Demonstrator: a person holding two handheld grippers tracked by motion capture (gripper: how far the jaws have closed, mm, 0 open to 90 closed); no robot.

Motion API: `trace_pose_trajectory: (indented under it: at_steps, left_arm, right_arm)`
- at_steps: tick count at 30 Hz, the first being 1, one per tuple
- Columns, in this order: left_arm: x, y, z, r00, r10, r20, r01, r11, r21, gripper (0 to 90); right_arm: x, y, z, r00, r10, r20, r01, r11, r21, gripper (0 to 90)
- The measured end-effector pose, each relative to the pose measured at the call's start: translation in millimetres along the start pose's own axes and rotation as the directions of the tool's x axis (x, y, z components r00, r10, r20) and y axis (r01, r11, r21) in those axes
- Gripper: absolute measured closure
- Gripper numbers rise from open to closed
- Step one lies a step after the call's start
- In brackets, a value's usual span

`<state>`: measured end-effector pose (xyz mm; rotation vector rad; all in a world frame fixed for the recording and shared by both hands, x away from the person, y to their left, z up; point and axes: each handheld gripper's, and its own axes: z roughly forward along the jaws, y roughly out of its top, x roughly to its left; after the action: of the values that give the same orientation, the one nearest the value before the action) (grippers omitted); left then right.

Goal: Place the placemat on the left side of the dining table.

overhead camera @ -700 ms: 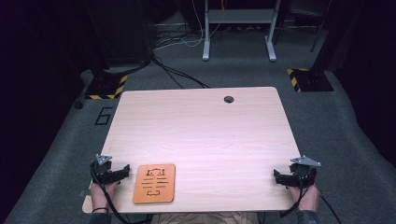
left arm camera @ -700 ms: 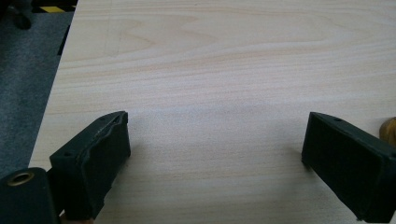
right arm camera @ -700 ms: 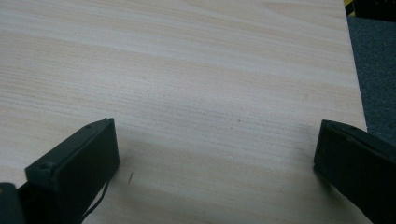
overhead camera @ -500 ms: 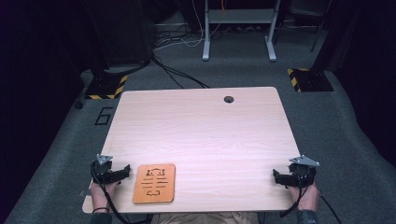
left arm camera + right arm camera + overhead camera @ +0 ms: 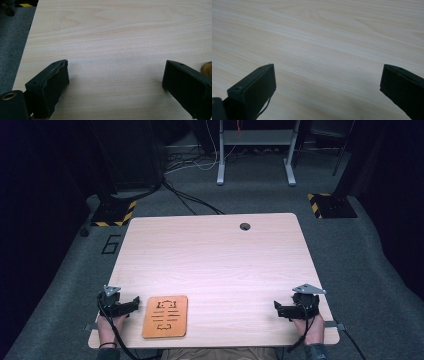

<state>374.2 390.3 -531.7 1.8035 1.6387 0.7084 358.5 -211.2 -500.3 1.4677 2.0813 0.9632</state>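
An orange board [image 5: 165, 316] lay flat near the table's [image 5: 215, 265] front edge, just beside the left gripper [image 5: 131, 303]. It looked thin, stiff and light, with dark slots cut through; lying flush, it would probably be best taken by an edge, perhaps slid past the table's rim first. Both the left gripper and the right gripper [image 5: 278, 309] sat spread wide, holding nothing. The pale wood-grain top looked smooth. Grey carpet [image 5: 360, 255], cables [image 5: 190, 200] and a metal stand [image 5: 255, 150] lay beyond.
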Motion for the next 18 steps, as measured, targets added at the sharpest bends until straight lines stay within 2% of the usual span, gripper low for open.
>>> trace_pose_trajectory:
  at_steps: [2,3,4,5,6,9,10,11,13,15,16,17,18]
  left_arm:
    - [0.0,0.0,0.0,1.0000,0.000,0.000,0.000,1.0000,0.000,6.7]
    - [0.0,0.1,-0.1,1.0000,0.001,-0.001,-0.001,1.0000,0.002,6.7]
    - [-0.1,0.0,-0.1,1.0000,0.000,-0.001,0.000,1.0000,0.001,6.7]
    - [0.0,0.0,0.0,1.0000,0.000,0.000,0.000,1.0000,0.000,6.7]
    - [0.0,0.0,0.0,1.0000,0.000,0.000,0.000,1.0000,0.000,6.8]
    - [0.0,0.0,0.0,1.0000,0.000,0.000,0.000,1.0000,0.000,6.8]
    - [0.0,0.0,0.0,1.0000,0.000,0.000,0.000,1.0000,0.000,6.8]
    - [-0.2,-0.1,-0.1,1.0000,-0.001,0.002,0.001,1.0000,0.001,6.8]
    - [-0.2,-0.1,-0.1,1.0000,-0.001,0.003,0.001,1.0000,0.001,6.8]
    - [-0.2,-0.1,-0.1,1.0000,-0.001,0.003,0.001,1.0000,0.001,6.8]
    - [-0.1,-0.1,0.0,1.0000,0.001,0.003,-0.001,1.0000,0.000,6.8]
    - [-0.2,-0.1,-0.1,1.0000,0.000,0.003,0.000,1.0000,0.001,6.8]
    - [-0.3,-0.1,0.0,1.0000,-0.001,0.003,0.001,1.0000,0.001,6.8]
  right_arm:
    - [11.8,4.2,3.4,0.9993,-0.025,-0.028,0.025,1.000,0.003,0.0]
    - [23.4,7.7,7.1,0.9975,-0.047,-0.053,0.048,0.999,0.011,0.0]
    - [23.4,7.7,7.1,0.9975,-0.047,-0.053,0.048,0.999,0.011,0.0]
    - [32.7,10.7,10.6,0.9951,-0.066,-0.074,0.067,0.998,0.016,0.0]
    - [32.7,10.7,10.6,0.9951,-0.066,-0.074,0.067,0.998,0.016,0.0]
    - [53.2,16.9,18.6,0.9878,-0.100,-0.119,0.104,0.994,0.023,0.0]
    - [53.2,16.9,18.6,0.9878,-0.100,-0.119,0.104,0.994,0.023,0.0]
    - [63.7,21.2,22.6,0.9831,-0.114,-0.143,0.118,0.993,0.017,0.0]
    - [68.5,23.3,24.2,0.9807,-0.119,-0.155,0.123,0.992,0.016,0.0]
    - [82.1,30.7,29.2,0.9732,-0.141,-0.181,0.146,0.989,0.009,0.0]
    - [82.1,30.7,29.2,0.9732,-0.141,-0.181,0.146,0.989,0.009,0.0]
    - [89.2,35.1,32.3,0.9675,-0.156,-0.199,0.160,0.987,0.005,0.0]
    - [91.3,36.4,33.2,0.9659,-0.160,-0.203,0.165,0.986,0.005,0.0]
